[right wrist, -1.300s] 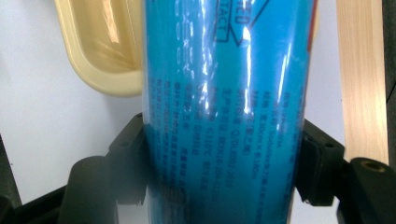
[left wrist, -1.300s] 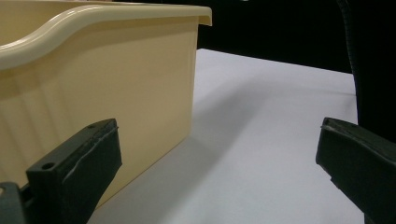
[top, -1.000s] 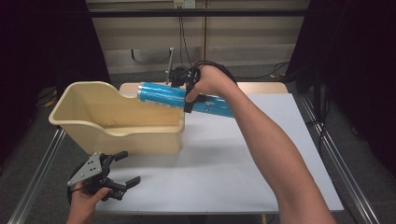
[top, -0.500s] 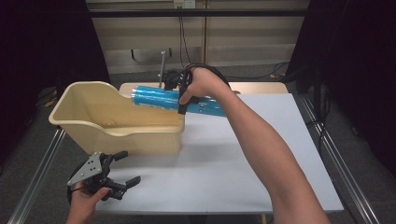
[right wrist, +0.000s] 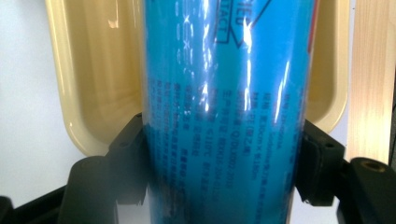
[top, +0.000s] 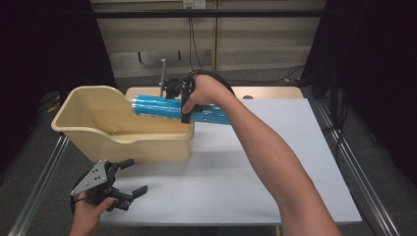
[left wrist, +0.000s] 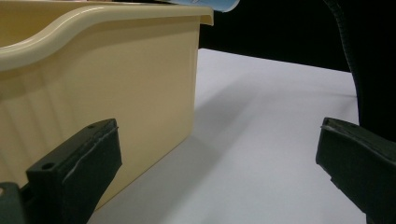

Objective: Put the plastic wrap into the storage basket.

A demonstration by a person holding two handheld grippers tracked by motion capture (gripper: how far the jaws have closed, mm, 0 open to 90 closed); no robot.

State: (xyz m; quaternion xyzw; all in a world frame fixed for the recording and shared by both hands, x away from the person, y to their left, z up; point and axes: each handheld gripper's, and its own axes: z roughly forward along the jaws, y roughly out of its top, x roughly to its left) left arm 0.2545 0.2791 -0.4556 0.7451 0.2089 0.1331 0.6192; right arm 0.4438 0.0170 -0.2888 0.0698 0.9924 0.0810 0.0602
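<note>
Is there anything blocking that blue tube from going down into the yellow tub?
Nothing visible does. The right gripper holds the blue tube tilted above the tub, one end already over the open top, and the tub floor seen below it looks bare.

A glossy blue tube with fine print lies nearly level, pinched at its middle between the right gripper jaws — one end reaches over the cream bin — open, upright, just below.
</note>
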